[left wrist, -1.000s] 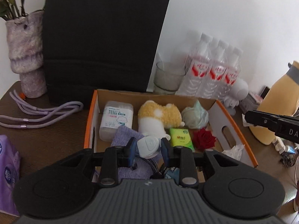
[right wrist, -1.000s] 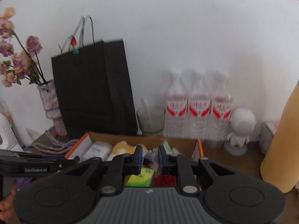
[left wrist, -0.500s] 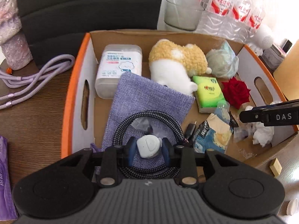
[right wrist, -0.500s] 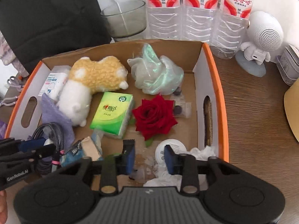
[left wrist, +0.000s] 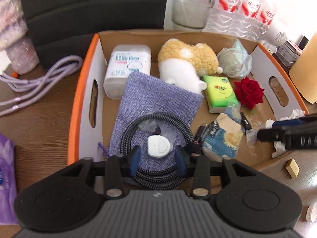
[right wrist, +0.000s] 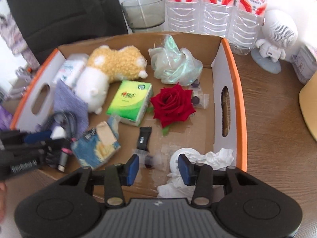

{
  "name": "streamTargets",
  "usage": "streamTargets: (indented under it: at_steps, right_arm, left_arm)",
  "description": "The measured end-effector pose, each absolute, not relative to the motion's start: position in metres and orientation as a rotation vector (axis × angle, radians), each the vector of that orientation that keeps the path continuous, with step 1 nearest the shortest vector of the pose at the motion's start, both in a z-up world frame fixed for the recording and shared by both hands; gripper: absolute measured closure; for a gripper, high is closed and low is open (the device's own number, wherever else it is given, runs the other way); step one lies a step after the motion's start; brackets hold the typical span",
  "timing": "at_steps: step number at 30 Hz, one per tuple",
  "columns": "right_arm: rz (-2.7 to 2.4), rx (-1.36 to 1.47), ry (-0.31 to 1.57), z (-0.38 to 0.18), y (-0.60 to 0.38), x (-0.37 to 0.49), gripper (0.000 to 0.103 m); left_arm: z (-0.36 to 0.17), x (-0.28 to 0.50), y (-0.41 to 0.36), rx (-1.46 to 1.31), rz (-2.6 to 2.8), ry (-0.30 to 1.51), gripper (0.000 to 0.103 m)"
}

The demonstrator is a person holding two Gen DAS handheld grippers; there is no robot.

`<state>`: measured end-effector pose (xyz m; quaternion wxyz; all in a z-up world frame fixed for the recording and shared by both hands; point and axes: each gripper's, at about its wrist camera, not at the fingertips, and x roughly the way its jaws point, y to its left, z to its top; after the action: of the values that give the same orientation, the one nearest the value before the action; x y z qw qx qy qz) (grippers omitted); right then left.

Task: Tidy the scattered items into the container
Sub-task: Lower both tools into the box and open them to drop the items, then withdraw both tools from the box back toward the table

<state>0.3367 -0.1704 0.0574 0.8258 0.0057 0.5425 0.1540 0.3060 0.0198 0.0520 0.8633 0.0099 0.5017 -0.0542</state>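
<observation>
An orange-rimmed cardboard box [left wrist: 79,99] holds a plush toy [left wrist: 186,63], a green tissue pack [left wrist: 220,91], a red rose [left wrist: 249,93], a purple pouch [left wrist: 158,99] and a coiled black cable [left wrist: 126,136]. My left gripper [left wrist: 158,158] is low over the pouch with its jaws opening. A white charger plug [left wrist: 158,148] lies between the pads with a gap on each side. My right gripper [right wrist: 158,167] hangs over the box's near right corner [right wrist: 237,91], jaws opening. Under it lie a small clear packet [right wrist: 150,160], a white lid [right wrist: 178,156] and crumpled tissue [right wrist: 218,156], with nothing gripped.
A purple cord [left wrist: 39,79] and a purple pack [left wrist: 6,178] lie left of the box. Behind it stand a black bag [left wrist: 89,6], a glass [right wrist: 144,11], water bottles [right wrist: 214,10] and a white speaker figure [right wrist: 277,37]. A small wooden block [left wrist: 292,170] lies at the right.
Both grippers sank into the box and tipped downward. The left jaws spread off the white plug, which now rests on the pouch. The right jaws also widened.
</observation>
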Motion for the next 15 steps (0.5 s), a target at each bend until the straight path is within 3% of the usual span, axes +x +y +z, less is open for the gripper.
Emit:
streamTargets:
  at_steps: [1, 2, 4, 7, 9, 12, 15]
  right_arm:
    - [0.322, 0.046, 1.149, 0.063, -0.175, 0.339, 0.056]
    - [0.314, 0.074, 1.144, 0.07, -0.178, 0.341, 0.048]
    - [0.297, 0.099, 1.111, 0.091, -0.18, 0.337, 0.041]
    - [0.251, 0.037, 0.974, 0.124, -0.18, 0.312, 0.033]
    - [0.225, -0.031, 0.827, 0.139, -0.179, 0.286, 0.027]
    - [0.223, -0.076, 0.586, 0.147, -0.185, 0.241, 0.026]
    - [0.255, -0.056, 0.401, 0.142, -0.195, 0.203, 0.025]
  left_arm:
    - [0.058, 0.305, 0.02, 0.016, -0.119, 1.064, 0.049]
    - [0.065, 0.305, 0.021, -0.004, -0.119, 1.077, 0.031]
    - [0.084, 0.3, 0.025, -0.038, -0.075, 1.058, 0.014]
    - [0.116, 0.275, 0.02, -0.003, -0.028, 0.917, 0.01]
    - [0.133, 0.245, 0.014, 0.011, 0.015, 0.73, 0.0]
    - [0.141, 0.193, 0.005, -0.011, 0.053, 0.424, 0.0]
    - [0.138, 0.161, 0.002, -0.048, 0.041, 0.315, 0.0]
